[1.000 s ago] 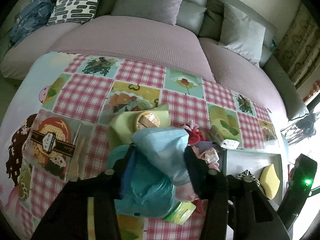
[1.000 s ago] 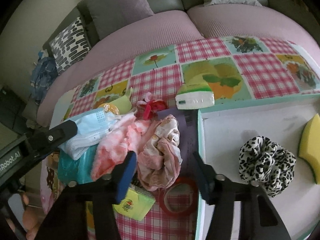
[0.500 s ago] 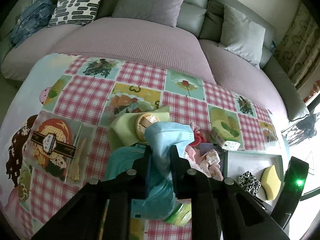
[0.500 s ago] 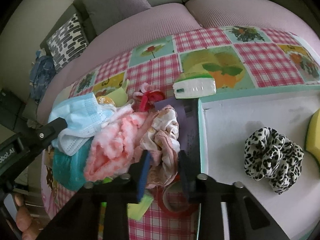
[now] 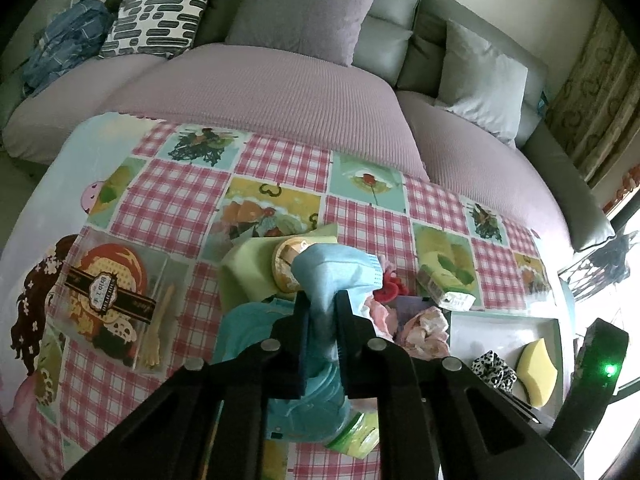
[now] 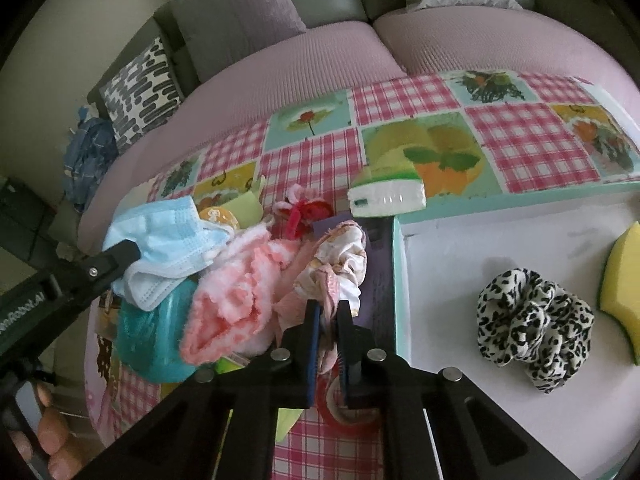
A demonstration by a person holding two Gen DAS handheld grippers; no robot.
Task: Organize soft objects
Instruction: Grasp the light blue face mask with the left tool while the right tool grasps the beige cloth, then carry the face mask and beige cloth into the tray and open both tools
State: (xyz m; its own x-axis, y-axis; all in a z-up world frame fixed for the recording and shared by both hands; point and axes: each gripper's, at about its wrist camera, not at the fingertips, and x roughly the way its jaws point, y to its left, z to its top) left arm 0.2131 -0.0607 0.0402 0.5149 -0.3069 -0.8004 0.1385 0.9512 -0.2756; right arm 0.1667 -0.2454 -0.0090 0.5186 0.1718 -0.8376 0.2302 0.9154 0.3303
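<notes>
Left gripper [image 5: 321, 312] is closing on the blue face mask [image 5: 332, 268]; right gripper [image 6: 329, 316] pinches the floral scrunchie [image 6: 340, 256].

Checked tablecloth [image 5: 168, 196] — tissue pack [image 6: 386, 199], white tray [image 6: 460, 240], soft heap [image 6: 236, 300] on it

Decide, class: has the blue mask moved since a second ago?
Yes. The blue mask got bunched up between the left gripper fingers, covering more of the tape roll.

A grey sofa [image 5: 304, 92] with patterned cushion [image 5: 160, 12] stands behind the chequered tablecloth [image 5: 168, 208].
</notes>
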